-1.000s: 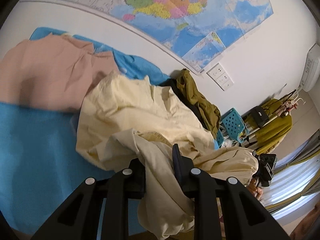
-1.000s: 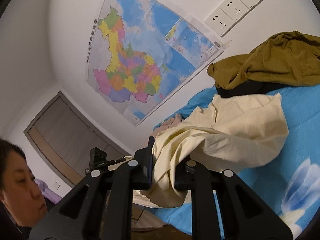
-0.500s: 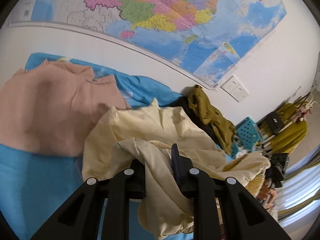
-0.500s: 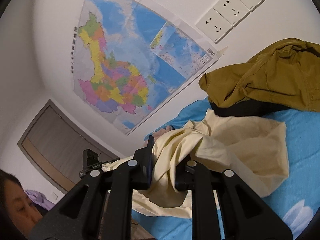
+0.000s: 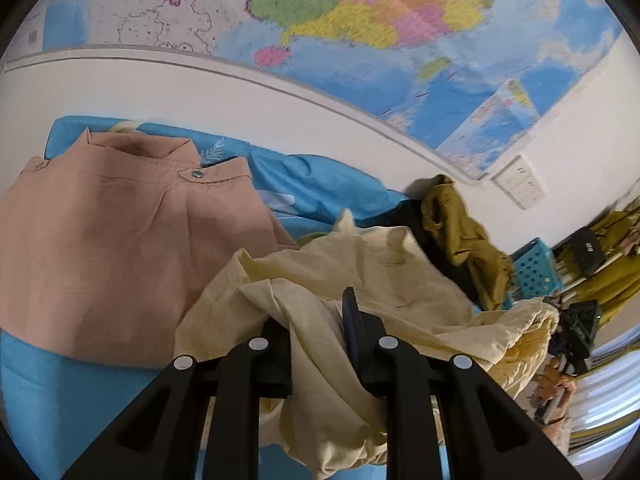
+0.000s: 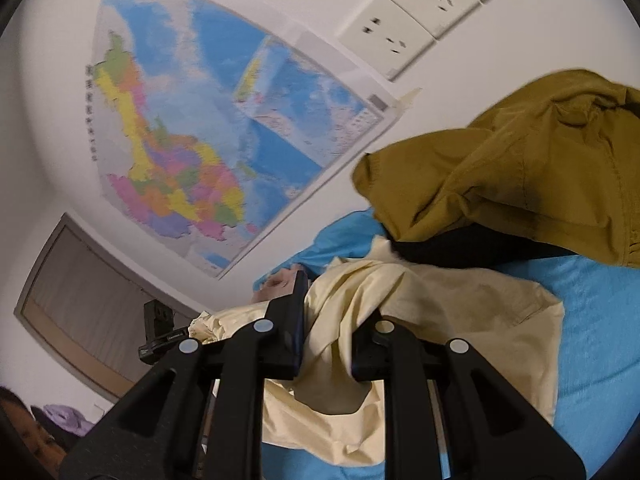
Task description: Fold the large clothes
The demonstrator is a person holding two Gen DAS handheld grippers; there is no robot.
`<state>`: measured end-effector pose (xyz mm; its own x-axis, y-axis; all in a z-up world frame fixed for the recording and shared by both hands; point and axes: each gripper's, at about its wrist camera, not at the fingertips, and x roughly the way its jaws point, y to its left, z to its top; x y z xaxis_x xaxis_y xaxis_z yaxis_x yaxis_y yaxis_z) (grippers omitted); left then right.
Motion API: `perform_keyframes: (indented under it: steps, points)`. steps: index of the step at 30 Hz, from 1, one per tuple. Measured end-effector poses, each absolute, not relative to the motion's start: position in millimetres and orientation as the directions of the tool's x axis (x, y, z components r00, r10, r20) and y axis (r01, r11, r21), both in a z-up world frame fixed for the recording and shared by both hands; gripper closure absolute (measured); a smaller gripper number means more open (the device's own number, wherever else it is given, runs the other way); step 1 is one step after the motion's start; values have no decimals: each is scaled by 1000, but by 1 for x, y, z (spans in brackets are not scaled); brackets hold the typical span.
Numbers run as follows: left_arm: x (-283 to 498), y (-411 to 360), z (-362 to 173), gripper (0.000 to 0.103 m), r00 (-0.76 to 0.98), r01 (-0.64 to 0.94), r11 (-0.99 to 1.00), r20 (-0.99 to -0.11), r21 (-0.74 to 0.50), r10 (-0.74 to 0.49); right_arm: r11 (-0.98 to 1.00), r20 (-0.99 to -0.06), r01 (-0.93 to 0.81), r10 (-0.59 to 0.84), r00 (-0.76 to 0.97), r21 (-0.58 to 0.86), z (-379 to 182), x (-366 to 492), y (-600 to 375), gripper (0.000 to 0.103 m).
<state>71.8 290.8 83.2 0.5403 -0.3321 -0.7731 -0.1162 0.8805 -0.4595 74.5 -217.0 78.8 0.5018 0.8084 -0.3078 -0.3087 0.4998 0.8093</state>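
A large cream garment (image 5: 384,276) lies crumpled on the blue bed sheet (image 5: 52,396). My left gripper (image 5: 316,328) is shut on a bunched fold of it and holds that part up. My right gripper (image 6: 332,320) is shut on another fold of the same cream garment (image 6: 460,320), which drapes from the jaws onto the blue bed sheet (image 6: 600,360). The cloth hides both sets of fingertips in part.
A flat pink garment (image 5: 120,240) lies left of the cream one. An olive garment (image 6: 520,168) over a black one sits by the wall, also in the left wrist view (image 5: 460,232). A wall map (image 6: 208,136), sockets (image 6: 420,12), a blue basket (image 5: 534,268).
Both grippers have moved toward the wall with the cream garment held. It is drawn further up the bed, nearer the pink and olive garments.
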Motion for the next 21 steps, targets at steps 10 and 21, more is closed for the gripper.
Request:
perform_keyframes:
  steps: [10, 21]
  points:
    - [124, 288, 52, 85, 469, -180, 900, -839, -396, -276, 585, -433, -193, 749, 501, 787, 44, 122, -210, 86]
    - [160, 289, 11, 83, 403, -249, 899, -883, -359, -241, 698, -506, -188, 653, 564, 691, 47, 118, -200, 43]
